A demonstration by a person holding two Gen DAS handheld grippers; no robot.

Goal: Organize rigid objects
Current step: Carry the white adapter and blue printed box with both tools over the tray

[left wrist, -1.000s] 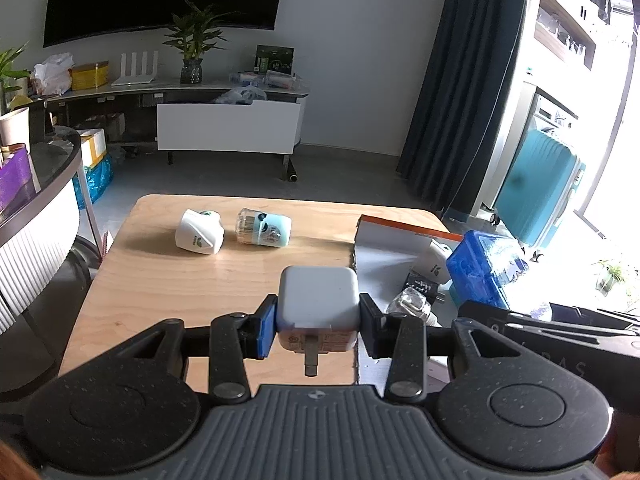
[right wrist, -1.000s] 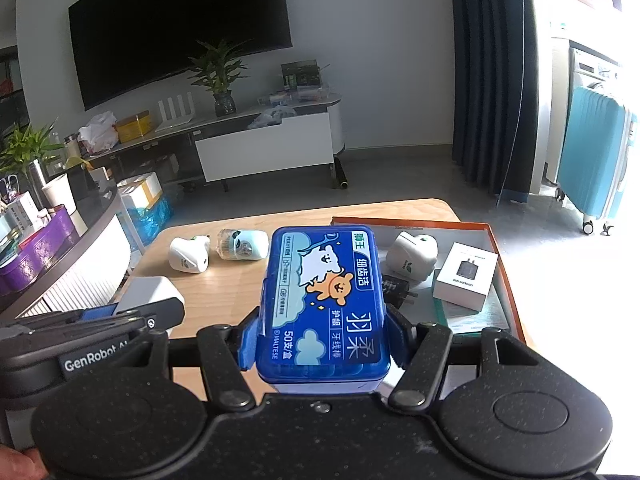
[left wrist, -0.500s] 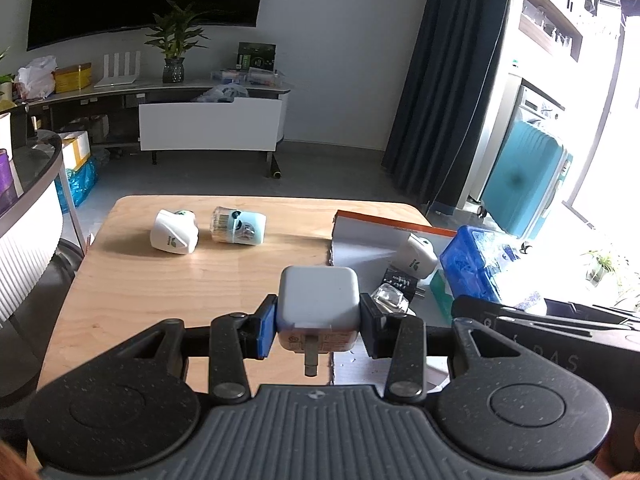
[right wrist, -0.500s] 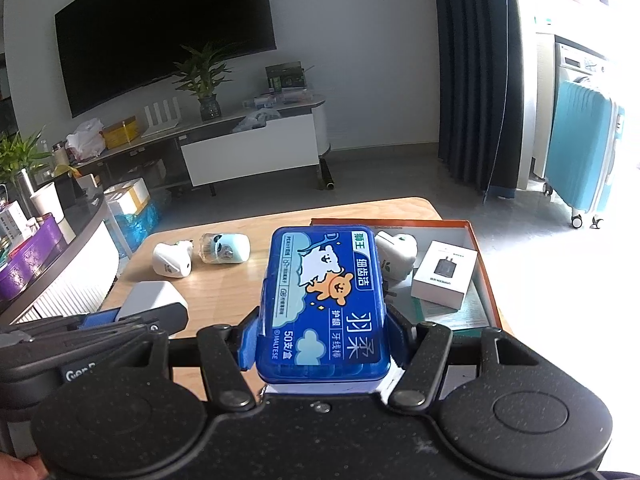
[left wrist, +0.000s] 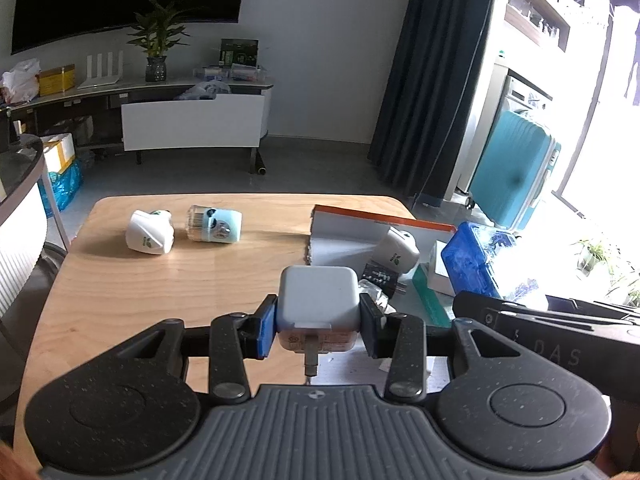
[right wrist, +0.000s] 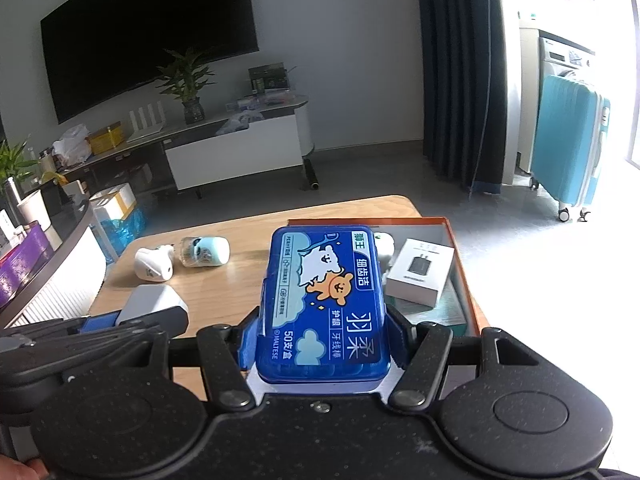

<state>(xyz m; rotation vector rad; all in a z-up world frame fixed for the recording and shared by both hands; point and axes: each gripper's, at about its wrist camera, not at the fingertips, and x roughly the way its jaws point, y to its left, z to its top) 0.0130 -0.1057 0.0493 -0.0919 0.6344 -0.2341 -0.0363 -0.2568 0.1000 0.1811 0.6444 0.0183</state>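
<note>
I hold two loads above the counter (left wrist: pixel 120 288). The left tongs (left wrist: pixel 318 326) pinch a white charger (left wrist: pixel 318 300) by its two side faces; its plug pin points back toward the camera, at 6 o'clock. The right tongs (right wrist: pixel 320 344) pinch a blue floss box (right wrist: pixel 324 304) across its short width, so its long axis runs 12 to 6, in line with the fingers.

The relation that governs the coming move, as I judge it, is the bearing of the orange-rimmed tray (left wrist: pixel 384 222). In the left wrist view the tray lies at 1 o'clock from the charger, just beyond it, with its near left corner almost under the load. In the right wrist view the tray (right wrist: pixel 456 248) lies at 12 to 1 o'clock, directly past the floss box. The right hand is therefore the better aligned; the left must cross toward 3 o'clock.

The tray already holds a white plug (left wrist: pixel 398 250), a small white carton (right wrist: pixel 420 272) and a dark item I cannot identify. Free floor appears at the near end.

Two items lie on the counter at 10 to 11 o'clock, well apart from both tongs: a white plug body (left wrist: pixel 150 232) and a pale blue capsule (left wrist: pixel 216 226), touching or nearly so.
</note>
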